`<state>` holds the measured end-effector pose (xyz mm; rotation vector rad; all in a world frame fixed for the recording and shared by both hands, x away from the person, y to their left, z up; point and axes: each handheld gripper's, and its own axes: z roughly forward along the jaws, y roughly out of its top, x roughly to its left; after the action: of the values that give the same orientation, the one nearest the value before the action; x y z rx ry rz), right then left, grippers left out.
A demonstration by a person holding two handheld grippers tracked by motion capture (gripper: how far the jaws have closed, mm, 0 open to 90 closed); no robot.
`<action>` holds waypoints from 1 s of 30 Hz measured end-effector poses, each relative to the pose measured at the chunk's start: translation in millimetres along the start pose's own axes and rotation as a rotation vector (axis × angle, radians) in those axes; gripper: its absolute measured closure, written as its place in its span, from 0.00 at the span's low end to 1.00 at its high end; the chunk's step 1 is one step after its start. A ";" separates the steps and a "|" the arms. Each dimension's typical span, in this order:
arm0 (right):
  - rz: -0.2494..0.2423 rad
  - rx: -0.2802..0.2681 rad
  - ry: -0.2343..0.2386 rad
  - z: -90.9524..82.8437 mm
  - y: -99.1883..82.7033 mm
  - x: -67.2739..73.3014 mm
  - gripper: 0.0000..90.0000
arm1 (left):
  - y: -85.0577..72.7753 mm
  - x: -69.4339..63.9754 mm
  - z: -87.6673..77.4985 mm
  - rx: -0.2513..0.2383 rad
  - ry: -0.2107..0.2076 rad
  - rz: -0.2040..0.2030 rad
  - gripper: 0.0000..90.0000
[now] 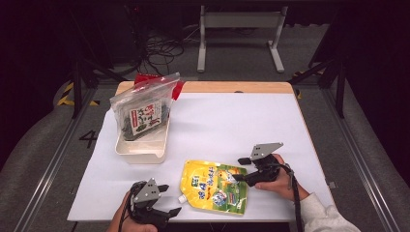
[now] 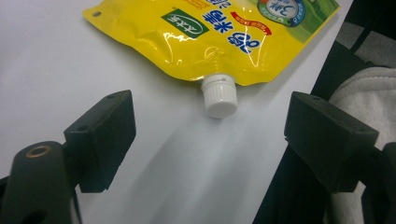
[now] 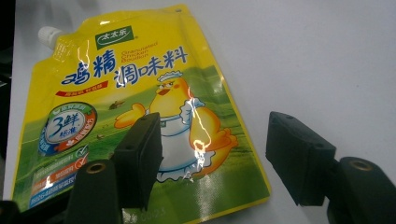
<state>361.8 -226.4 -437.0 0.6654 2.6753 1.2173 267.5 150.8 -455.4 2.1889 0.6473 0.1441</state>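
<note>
A yellow spouted pouch (image 1: 212, 186) printed with a cartoon chicken lies flat on the white table cover near the front edge. Its white screw cap (image 1: 182, 198) points toward my left gripper (image 1: 170, 199). In the left gripper view the cap (image 2: 219, 95) lies just ahead of the open left gripper (image 2: 215, 135), untouched, with bare table between the jaws. My right gripper (image 1: 238, 169) is at the pouch's right end. In the right gripper view it (image 3: 219, 156) stands open, one jaw over the pouch (image 3: 116, 102), the other over bare table, neither pressing on it.
A white tray (image 1: 126, 149) stands at the left middle of the table and holds an upright clear zip bag of dark dried food (image 1: 145, 113). Something red (image 1: 140, 77) lies behind it at the table's far edge. The table's front edge runs just below the pouch.
</note>
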 end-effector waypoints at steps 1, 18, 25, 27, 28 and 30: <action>0.000 0.004 0.001 0.7 0.0 0.3 0.40 | 0.9 -0.9 2.2 0.008 0.017 0.009 0.24; 0.011 0.011 0.000 3.9 -1.1 -1.5 0.39 | 9.3 -1.0 21.7 0.105 0.058 0.148 0.67; 0.032 0.012 0.044 4.9 -2.5 -2.2 0.41 | 18.2 8.1 30.8 0.089 0.091 0.133 0.77; 0.034 0.019 0.067 5.2 -2.6 -1.7 0.41 | 21.0 13.6 33.1 0.083 0.105 0.118 0.76; 0.037 0.021 0.084 5.5 -2.8 -1.1 0.41 | 22.1 16.4 34.7 0.077 0.111 0.106 0.76; 0.039 0.031 0.107 6.0 -3.0 -0.1 0.40 | 25.5 22.4 38.0 0.061 0.138 0.087 0.74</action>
<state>362.6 -224.1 -443.3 0.6786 2.7861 1.2576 308.9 122.2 -463.5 2.2817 0.6401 0.3265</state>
